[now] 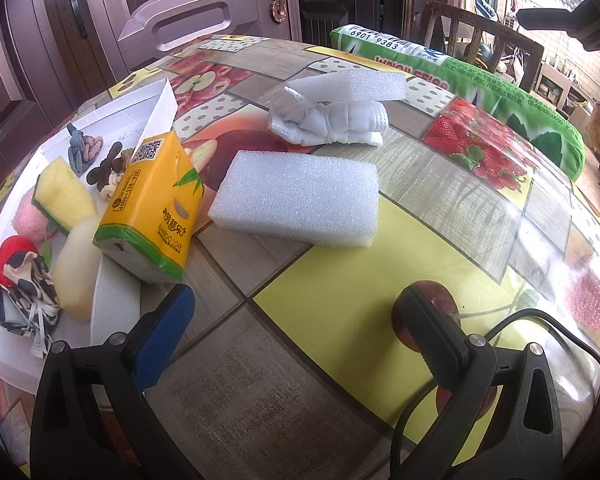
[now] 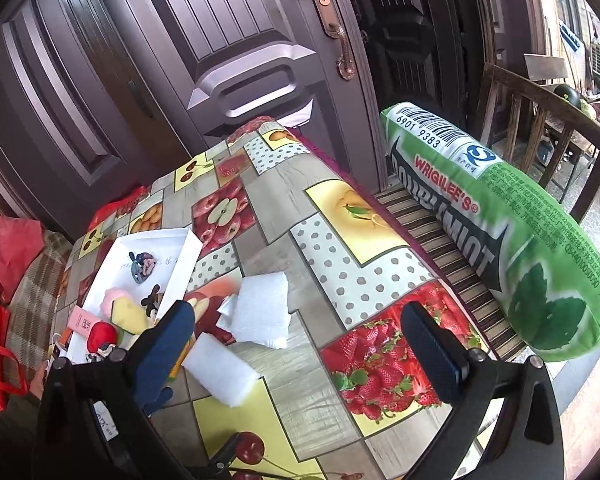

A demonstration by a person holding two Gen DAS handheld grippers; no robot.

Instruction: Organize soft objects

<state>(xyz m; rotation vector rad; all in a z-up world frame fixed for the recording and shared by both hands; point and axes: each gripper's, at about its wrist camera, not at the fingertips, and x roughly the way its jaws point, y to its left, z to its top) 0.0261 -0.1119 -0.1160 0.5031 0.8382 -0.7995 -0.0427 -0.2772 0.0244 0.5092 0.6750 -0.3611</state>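
Through the left wrist camera we see our left gripper (image 1: 292,312) spread wide and empty above the fruit-print table (image 1: 340,304). Straight ahead of its fingers lies a white foam block (image 1: 300,200); beyond that rests a second foam piece (image 1: 356,84) on crumpled white packing (image 1: 332,124). Ahead to the left, a yellow tissue pack (image 1: 156,204) leans on the rim of a white tray (image 1: 112,300) holding a yellow sponge (image 1: 64,192).

Through the right wrist camera our right gripper (image 2: 300,328) also gapes wide, gripping nothing. The foam block (image 2: 224,368) sits just beside its left finger, the tray (image 2: 180,240) further left, and a green pillow (image 2: 540,240) off to the right.
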